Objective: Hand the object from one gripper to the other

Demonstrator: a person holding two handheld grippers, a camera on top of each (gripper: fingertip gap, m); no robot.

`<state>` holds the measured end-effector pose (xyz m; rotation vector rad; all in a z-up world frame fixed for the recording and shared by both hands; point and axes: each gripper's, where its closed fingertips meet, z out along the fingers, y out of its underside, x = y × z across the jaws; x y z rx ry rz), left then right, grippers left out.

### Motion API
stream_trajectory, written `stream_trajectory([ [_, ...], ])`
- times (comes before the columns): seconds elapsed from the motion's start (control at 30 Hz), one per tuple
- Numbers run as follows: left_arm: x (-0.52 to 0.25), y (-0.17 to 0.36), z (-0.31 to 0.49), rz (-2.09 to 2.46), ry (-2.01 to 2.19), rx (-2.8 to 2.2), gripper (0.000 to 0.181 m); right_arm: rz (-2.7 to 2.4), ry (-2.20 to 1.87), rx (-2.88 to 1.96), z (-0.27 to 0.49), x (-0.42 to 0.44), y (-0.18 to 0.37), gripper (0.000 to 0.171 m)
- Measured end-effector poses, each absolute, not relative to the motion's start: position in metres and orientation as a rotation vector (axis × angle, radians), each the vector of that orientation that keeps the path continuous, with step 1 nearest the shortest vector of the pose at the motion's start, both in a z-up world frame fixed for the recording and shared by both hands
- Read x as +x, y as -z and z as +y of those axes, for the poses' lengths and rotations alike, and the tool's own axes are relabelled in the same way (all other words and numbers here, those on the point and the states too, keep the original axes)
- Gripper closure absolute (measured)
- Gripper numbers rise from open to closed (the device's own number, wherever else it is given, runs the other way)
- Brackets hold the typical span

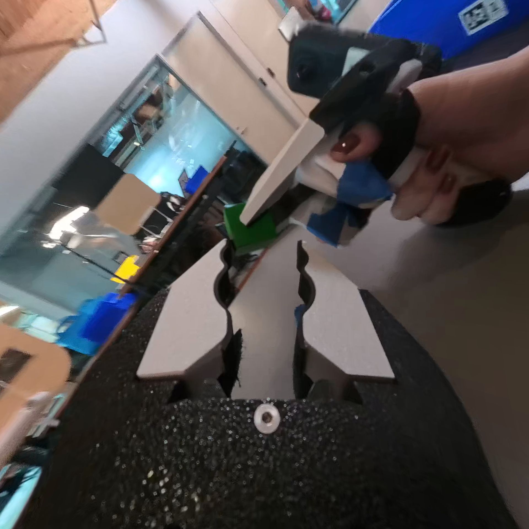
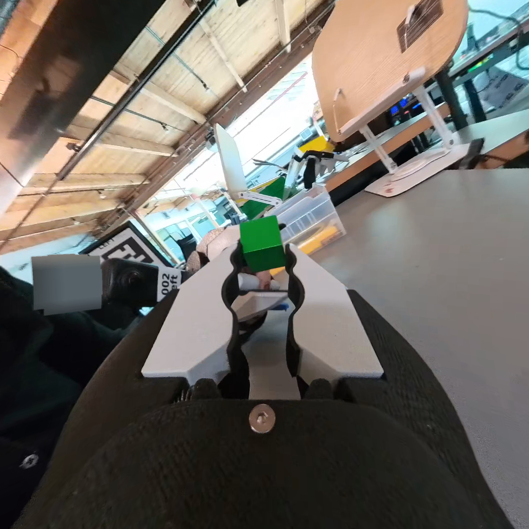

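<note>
A green cube (image 2: pixel 262 249) is pinched between the tips of my right gripper (image 2: pixel 262 253), which is shut on it and holds it above the grey table (image 2: pixel 429 257). In the left wrist view the cube (image 1: pixel 254 234) sits just beyond the tips of my left gripper (image 1: pixel 262 246), which is open and empty. One grey finger (image 1: pixel 274 177) of the right gripper comes down onto the cube from the upper right, held by a hand (image 1: pixel 458 143). A finger (image 2: pixel 257 305) of the left gripper shows below the cube in the right wrist view.
A clear plastic box (image 2: pixel 312 220) with yellow items lies on the table behind the cube. A wooden board on a white stand (image 2: pixel 386 71) stands at the far right. A blue bin (image 1: pixel 443 25) is behind the hand. The table edge (image 1: pixel 160 297) runs left of my left gripper. My left and right fingertips are right by each other.
</note>
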<state>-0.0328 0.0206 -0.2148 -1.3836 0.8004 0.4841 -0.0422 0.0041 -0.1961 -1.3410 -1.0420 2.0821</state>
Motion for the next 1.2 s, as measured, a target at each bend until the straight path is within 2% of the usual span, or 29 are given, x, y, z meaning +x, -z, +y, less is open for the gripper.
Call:
stream_trajectory([
  [0.13,-0.034,0.204,0.016,0.782,-0.534,-1.332,0.153,-1.042,-2.131,-1.346,0.001,-0.043,0.196,0.143],
  [0.3,-0.037,0.207,0.018,0.782,-0.578,-1.355,0.154,-1.022,-2.056,-1.364,0.008,-0.045,0.199,0.143],
  [0.37,-0.042,0.213,0.023,0.772,-0.593,-1.423,0.155,-1.015,-1.832,-1.38,0.021,-0.049,0.205,0.121],
  [0.43,-0.046,0.219,0.026,0.767,-0.618,-1.479,0.155,-1.111,-1.558,-1.339,0.025,-0.05,0.21,0.117],
  [0.6,-0.052,0.233,0.032,0.802,-0.707,-1.576,0.155,-1.262,-1.045,-1.199,0.025,-0.054,0.22,0.127],
  [0.8,-0.051,0.24,0.034,0.868,-0.796,-1.591,0.155,-1.325,-0.899,-1.207,0.026,-0.058,0.232,0.141],
  [0.93,-0.042,0.232,0.029,0.892,-0.714,-1.504,0.154,-1.318,-1.097,-1.237,0.02,-0.056,0.228,0.142],
  [1.1,-0.026,0.222,0.023,0.875,-0.542,-1.421,0.123,-1.239,-1.803,-1.232,-0.005,-0.041,0.2,0.143],
  [1.13,-0.022,0.219,0.021,0.884,-0.53,-1.386,0.121,-1.229,-1.938,-1.24,-0.008,-0.037,0.197,0.143],
  [1.2,-0.016,0.212,0.015,0.889,-0.51,-1.331,0.13,-1.218,-2.139,-1.251,-0.014,-0.031,0.194,0.143],
])
